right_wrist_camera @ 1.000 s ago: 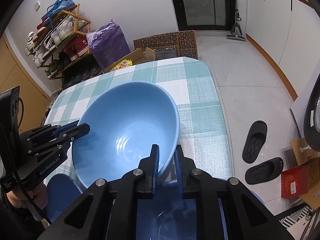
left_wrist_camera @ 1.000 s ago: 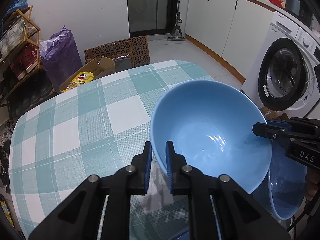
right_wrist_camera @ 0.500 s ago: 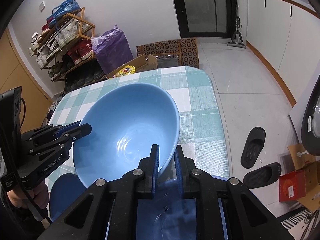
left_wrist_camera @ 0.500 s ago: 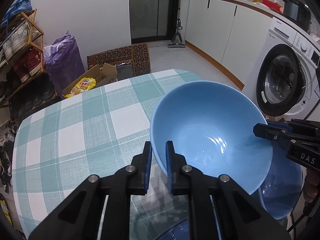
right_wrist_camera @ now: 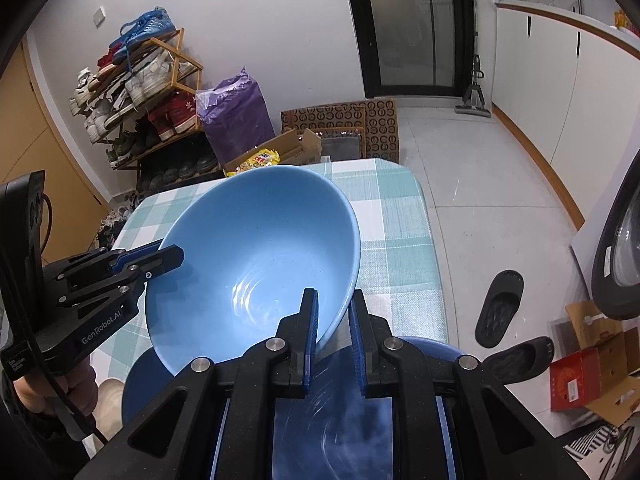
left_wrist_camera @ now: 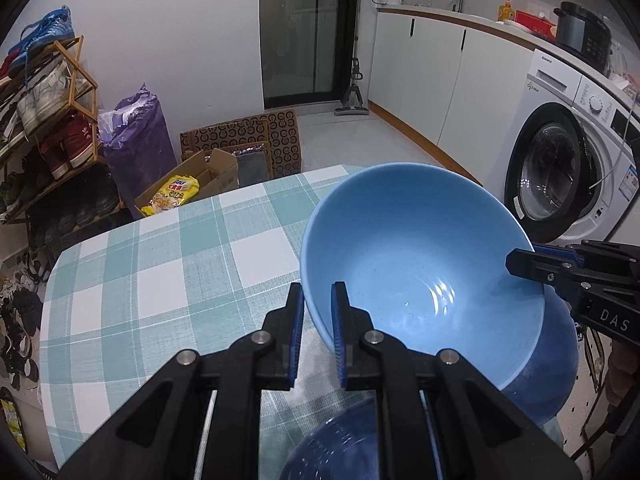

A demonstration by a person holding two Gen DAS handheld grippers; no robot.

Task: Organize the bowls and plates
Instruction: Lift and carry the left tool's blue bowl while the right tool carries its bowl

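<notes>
1. The light blue bowl (left_wrist_camera: 420,256) is hanging between both grippers, blocking the middle of the table's near end.
2. A darker blue bowl (left_wrist_camera: 552,364) is sitting just under it to the right, and another blue dish (left_wrist_camera: 340,448), possibly a bowl, is crowding the near edge.
3. The checked tablecloth (left_wrist_camera: 160,280) is lying bare to the left and far side, leaving passage there.
4. Beyond the far edge, a cardboard box (left_wrist_camera: 212,172) and purple bag (left_wrist_camera: 136,140) are standing on the floor.

- The right gripper (right_wrist_camera: 333,314) pinched the near rim of a light-blue glossy round bowl (right_wrist_camera: 256,264).
- The left gripper (right_wrist_camera: 172,256) clamped its opposite rim above the teal-checked counter (right_wrist_camera: 404,240).
</notes>
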